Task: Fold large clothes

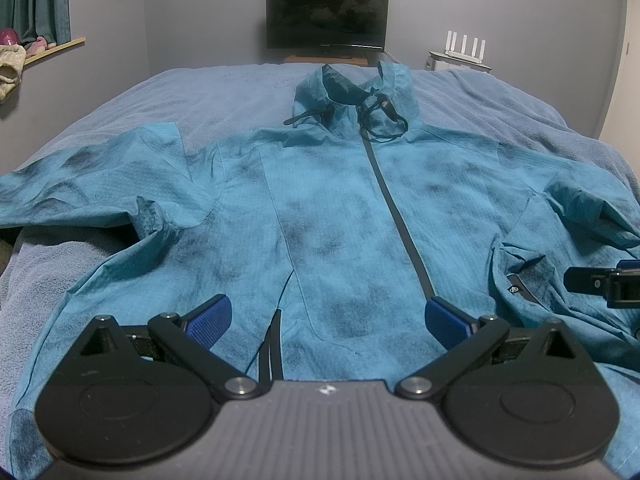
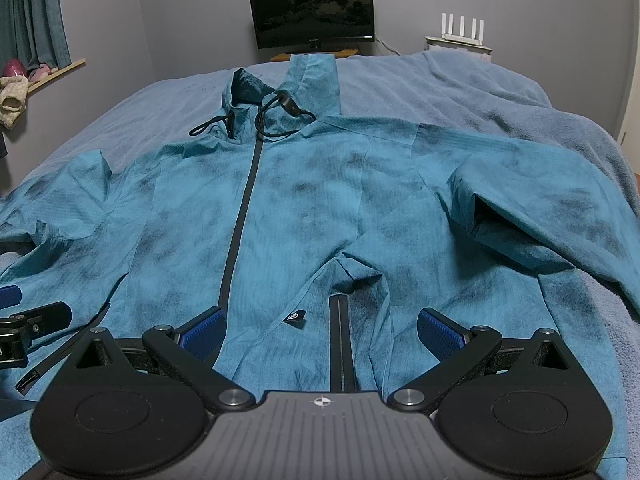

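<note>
A large teal hooded jacket [image 1: 328,208] [image 2: 304,208] lies front up and spread out on the bed, its black zipper [image 1: 396,216] [image 2: 240,216] closed, sleeves out to both sides and hood [image 1: 352,88] [image 2: 280,84] toward the far end. My left gripper [image 1: 328,320] is open just above the hem, left of the zipper, with nothing between its blue pads [image 1: 210,322]. My right gripper [image 2: 320,332] is open over the hem right of the zipper, near a black pocket zip [image 2: 340,344]. Each gripper shows at the edge of the other's view.
A blue-grey blanket [image 1: 224,92] [image 2: 480,92] covers the bed. Beyond the far edge stand a dark monitor [image 1: 327,14] [image 2: 312,10] and a white router [image 1: 466,46] [image 2: 462,32]. A curtain and a window ledge [image 1: 52,50] with soft items are at the left.
</note>
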Demonstrator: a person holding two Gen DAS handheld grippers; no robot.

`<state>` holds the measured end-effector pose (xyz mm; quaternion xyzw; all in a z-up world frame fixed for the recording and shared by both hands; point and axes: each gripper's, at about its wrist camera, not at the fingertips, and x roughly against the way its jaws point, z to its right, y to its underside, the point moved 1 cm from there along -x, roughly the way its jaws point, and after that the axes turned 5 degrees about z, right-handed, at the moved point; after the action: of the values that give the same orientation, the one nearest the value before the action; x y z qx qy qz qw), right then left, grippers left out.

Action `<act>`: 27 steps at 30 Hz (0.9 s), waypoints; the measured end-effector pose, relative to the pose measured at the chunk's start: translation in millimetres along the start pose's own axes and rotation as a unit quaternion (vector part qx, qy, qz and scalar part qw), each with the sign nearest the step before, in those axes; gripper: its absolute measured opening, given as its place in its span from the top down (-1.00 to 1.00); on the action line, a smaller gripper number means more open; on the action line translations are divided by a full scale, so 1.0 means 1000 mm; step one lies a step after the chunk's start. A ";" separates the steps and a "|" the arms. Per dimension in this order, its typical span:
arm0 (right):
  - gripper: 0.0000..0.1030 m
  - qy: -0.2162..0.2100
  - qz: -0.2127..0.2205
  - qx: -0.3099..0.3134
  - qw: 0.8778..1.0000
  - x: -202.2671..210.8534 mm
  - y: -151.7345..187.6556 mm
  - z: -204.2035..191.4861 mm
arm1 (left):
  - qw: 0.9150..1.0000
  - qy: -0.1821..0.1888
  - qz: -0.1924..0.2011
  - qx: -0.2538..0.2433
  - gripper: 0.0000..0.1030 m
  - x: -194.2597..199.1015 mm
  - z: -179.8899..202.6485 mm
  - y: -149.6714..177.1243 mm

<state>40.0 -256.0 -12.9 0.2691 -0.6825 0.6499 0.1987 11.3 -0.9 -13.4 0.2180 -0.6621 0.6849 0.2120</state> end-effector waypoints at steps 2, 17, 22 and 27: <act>-1.00 0.000 0.000 0.000 1.000 0.000 0.000 0.000 | 1.000 0.000 0.000 0.000 -1.00 0.000 0.000 0.000; -1.00 0.007 0.097 -0.008 0.995 0.039 -0.025 0.012 | 0.999 -0.032 0.028 -0.027 -1.00 0.004 0.001 -0.010; -1.00 0.049 0.216 -0.012 0.975 0.080 -0.034 0.045 | 0.982 -0.029 0.149 -0.110 -1.00 0.022 -0.002 -0.034; -1.00 0.041 0.156 -0.125 0.979 0.074 -0.037 0.118 | 0.988 -0.006 0.092 -0.120 -1.00 -0.012 -0.002 -0.043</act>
<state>14.9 -381.5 52.3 0.1057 -0.7832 0.5927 0.1552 46.1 2.2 14.8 0.1329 -0.7582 0.6157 0.1685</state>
